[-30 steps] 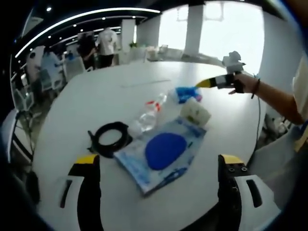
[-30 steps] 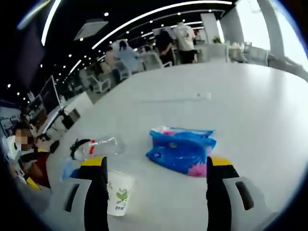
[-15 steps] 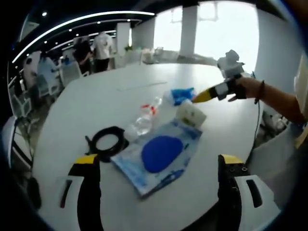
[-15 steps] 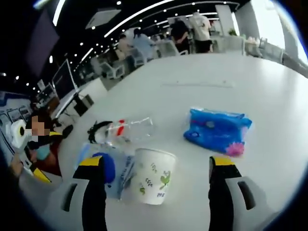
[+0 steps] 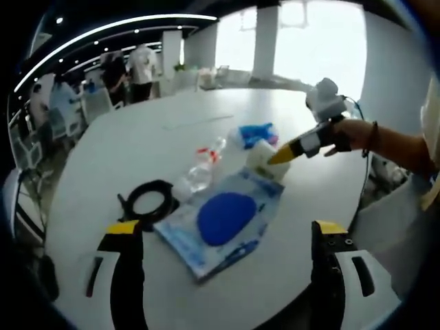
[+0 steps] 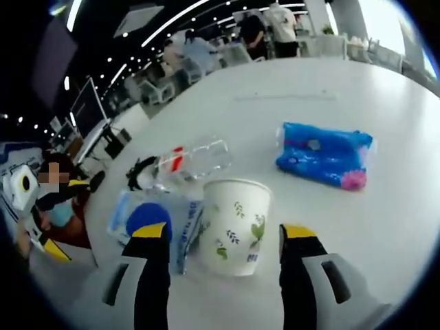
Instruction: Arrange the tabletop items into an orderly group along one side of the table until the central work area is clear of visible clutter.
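Note:
A white paper cup [image 6: 237, 220] with a leaf print stands rim up between the jaws of my right gripper [image 6: 225, 232], which is open, with a small gap on each side. Beyond the cup lie a clear plastic bottle [image 6: 189, 159] with a red label, a blue wipes pack [image 6: 323, 155] and a black cable coil [image 6: 137, 172]. A clear pouch with a blue disc [image 6: 148, 216] lies to the cup's left. My left gripper [image 5: 227, 228] hangs open over the pouch [image 5: 220, 223]. From there I see the cup [image 5: 258, 155], bottle [image 5: 199, 172], coil [image 5: 150, 201] and right gripper [image 5: 278, 157].
The round white table [image 5: 124, 144] holds a thin white strip [image 5: 192, 122] farther back. Its near edge curves just below my left jaws. People stand by chairs [image 5: 137, 69] beyond the table. A person sits low at the left edge [image 6: 51, 199].
My right gripper has come closer to the cup, which now sits between its jaws, and the jaws stand a little narrower. The left gripper has barely shifted.

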A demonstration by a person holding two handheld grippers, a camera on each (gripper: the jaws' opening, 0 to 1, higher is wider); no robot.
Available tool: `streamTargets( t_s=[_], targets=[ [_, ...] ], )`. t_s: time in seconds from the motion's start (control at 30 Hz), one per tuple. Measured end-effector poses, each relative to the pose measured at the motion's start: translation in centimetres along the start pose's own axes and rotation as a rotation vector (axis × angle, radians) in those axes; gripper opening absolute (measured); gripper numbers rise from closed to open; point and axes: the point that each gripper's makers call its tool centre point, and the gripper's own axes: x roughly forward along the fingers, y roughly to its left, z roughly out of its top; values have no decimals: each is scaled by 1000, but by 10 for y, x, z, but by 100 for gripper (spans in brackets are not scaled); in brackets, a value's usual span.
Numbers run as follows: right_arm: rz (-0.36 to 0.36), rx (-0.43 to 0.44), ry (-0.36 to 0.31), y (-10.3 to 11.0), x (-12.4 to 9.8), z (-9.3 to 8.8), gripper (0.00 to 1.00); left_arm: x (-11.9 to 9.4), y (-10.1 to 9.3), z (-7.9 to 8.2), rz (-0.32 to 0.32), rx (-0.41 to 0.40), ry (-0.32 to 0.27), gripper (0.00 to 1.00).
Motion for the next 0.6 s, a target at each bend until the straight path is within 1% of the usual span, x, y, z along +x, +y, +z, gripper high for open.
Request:
streamTargets(
  t_s=[0.23,0.33,0.5,0.6],
  targets=[
    [-8,-15,28,-1,0,-7,46,0,-1,0,-4,-2,2,99],
    [-22,-22,34,-2,-1,-9,46,0,-1,-1,-3,-2,6,99],
    [-26,-16,41,-2,-1,-13,41,-1,-2,-2,-5,-2,7,99],
    [-30,-10,50,-4,0,-16,40,-1,-2,-2,-7,-2,10,99]
  ],
)
